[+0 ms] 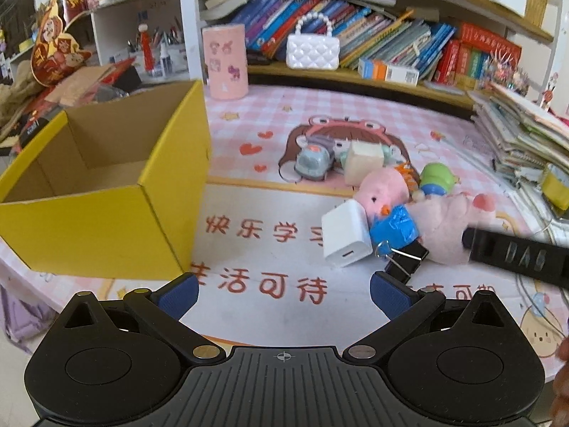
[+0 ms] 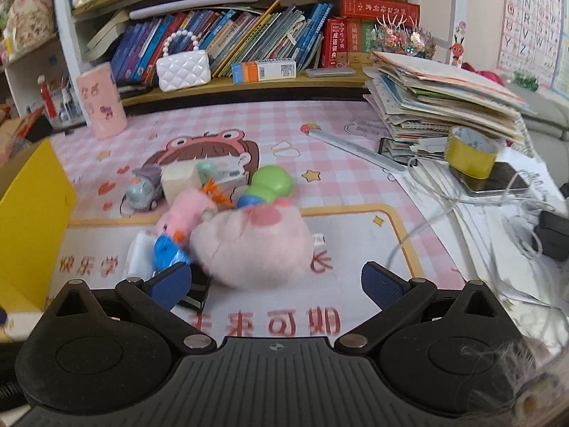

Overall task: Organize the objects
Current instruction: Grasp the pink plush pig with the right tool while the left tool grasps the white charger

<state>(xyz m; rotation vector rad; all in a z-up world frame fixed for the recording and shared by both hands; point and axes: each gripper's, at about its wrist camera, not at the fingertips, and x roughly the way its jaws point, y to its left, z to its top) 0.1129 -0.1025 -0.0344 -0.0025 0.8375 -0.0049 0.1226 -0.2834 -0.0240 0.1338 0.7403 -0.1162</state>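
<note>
A yellow cardboard box (image 1: 106, 220) stands open and empty at the left. A heap of small things lies mid-desk: a white charger (image 1: 346, 235), a black binder clip (image 1: 405, 259), a pink plush pig (image 1: 384, 190) with a blue body, a bigger pink plush (image 2: 256, 245), a green toy (image 2: 272, 181), a grey toy car (image 1: 314, 162) and a cream cube (image 1: 362, 163). My left gripper (image 1: 284, 293) is open, just short of the charger. My right gripper (image 2: 277, 283) is open, close in front of the bigger plush; its black finger (image 1: 515, 254) shows in the left wrist view.
A pink cylinder (image 1: 225, 62) and a white quilted handbag (image 1: 313, 49) stand by the bookshelf. At the right lie a stack of books (image 2: 444, 103), a roll of gold tape (image 2: 471, 153) on a phone, a ruler (image 2: 359, 151) and white cables (image 2: 498, 213).
</note>
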